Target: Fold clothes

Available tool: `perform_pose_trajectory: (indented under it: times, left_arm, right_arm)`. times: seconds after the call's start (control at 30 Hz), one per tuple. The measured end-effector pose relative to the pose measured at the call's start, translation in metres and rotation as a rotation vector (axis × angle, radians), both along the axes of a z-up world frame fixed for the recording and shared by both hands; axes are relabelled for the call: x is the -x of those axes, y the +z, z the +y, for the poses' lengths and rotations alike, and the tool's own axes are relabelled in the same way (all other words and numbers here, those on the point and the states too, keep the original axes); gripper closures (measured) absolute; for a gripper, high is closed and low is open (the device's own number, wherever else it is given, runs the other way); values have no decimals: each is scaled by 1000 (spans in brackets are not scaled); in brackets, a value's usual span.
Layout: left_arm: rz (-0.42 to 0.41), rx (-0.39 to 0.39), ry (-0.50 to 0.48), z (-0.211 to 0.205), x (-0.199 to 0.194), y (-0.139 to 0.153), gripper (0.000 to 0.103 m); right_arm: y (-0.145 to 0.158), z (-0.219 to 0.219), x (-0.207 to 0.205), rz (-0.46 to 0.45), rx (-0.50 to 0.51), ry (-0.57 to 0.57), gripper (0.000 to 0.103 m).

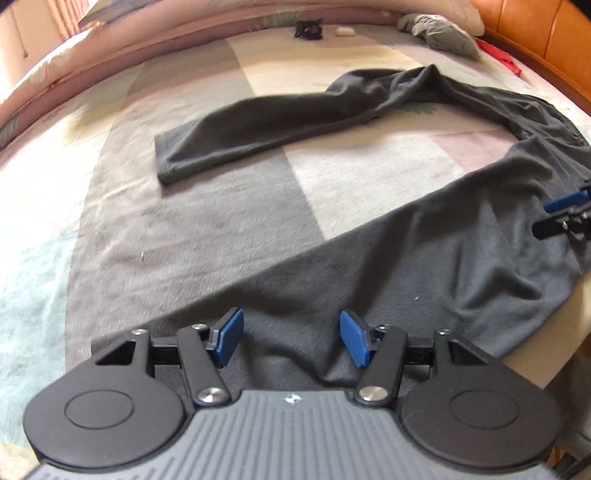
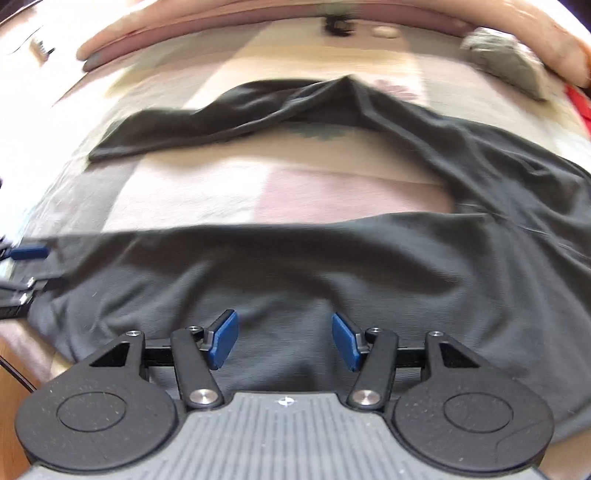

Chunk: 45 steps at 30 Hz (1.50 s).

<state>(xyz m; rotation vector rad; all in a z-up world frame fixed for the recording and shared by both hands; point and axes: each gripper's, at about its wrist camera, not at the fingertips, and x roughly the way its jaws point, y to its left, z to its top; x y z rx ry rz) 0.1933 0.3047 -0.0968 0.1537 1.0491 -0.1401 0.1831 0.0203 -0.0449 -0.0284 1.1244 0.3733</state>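
While both grippers stand with their blue pads spread apart and nothing between them, the dark grey trousers (image 1: 424, 266) lie spread across a bed.

Item 1. Dark grey trousers, soft knit. Near leg runs along the front edge of the bed, directly under both grippers. Far leg (image 1: 258, 129) stretches away to the left, its cuff lying flat on the bedspread. The two legs join at the right, in a bunched waist section (image 2: 517, 177). No tag, label or print can be read on the cloth.

Item 2. Left gripper (image 1: 291, 338). Black linkage, blue pads (image 1: 231, 336), grey ribbed body. Fingers open, above the near leg; contact with the cloth cannot be told. A small pale emblem sits on the ribbed body; no lettering legible.

Item 3. Right gripper (image 2: 283, 339). Same build, same small emblem, fingers parted, over the near leg further right. Its tip shows at the right edge of the left wrist view (image 1: 565, 210).

Item 4. Bedspread (image 1: 184, 229), blocks of grey, cream, pale pink and pale green, with a faint flower motif (image 2: 317, 133) between the two legs.

Item 5. Crumpled grey garment (image 1: 439, 31) at the far right of the bed, well apart from the trousers; red cloth (image 1: 502, 61) just beside it.

Item 6. Small black object (image 1: 309, 27) and small white object (image 1: 345, 32), far edge of bed, too small to identify.

Item 7. Orange-brown wooden panel (image 1: 546, 40), far right.
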Motion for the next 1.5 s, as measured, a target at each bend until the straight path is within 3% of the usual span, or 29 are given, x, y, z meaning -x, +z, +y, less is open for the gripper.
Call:
perform_pose_trajectory:
  times: [0.03,0.1,0.17,0.23,0.3,0.4,0.57,0.8,0.93,0.97,1.07,1.33,1.5]
  left_arm:
    - [11,30,35,10,6,-2,38]
    - [22,85,101,28,22,0,37]
    - [68,61,121,34,31,3,39]
    - [78,55,120,35,33,11,45]
    - [25,49,93,33,30,23,44]
    - [-20,41,70,28,15,26,41]
    - [69,35,134,25,0,3,39]
    - [-11,52,151,5,-11,32,40]
    - [-20,41,143,-42,-38,39,40]
    - [-11,48,144,-55,-44,39,40]
    - [27,82,155,-99,-64,41,39]
    - [20,70,185,-188,-103,54,36]
    - [16,108,270,-169,-125,46,34]
  right_arm:
    - [-6,9,1,20,-6,19,41]
    - [-10,16,12,68,-46,33,22]
    - [-8,26,25,110,-83,80,11]
    - [-6,33,28,141,-86,125,11]
    - [2,30,20,157,-129,95,15]
    - [16,13,1,91,-147,3,15]
    - [25,-26,-23,18,-35,-114,15]
    - [35,-126,-34,-59,188,-207,14]
    - [18,-174,-53,-48,226,-225,14]
    - [9,-184,-55,-29,237,-212,14]
    - [-21,-205,-60,142,228,-146,13]
    - [1,-246,-80,135,79,-33,12]
    - [12,-244,-113,89,31,111,12]
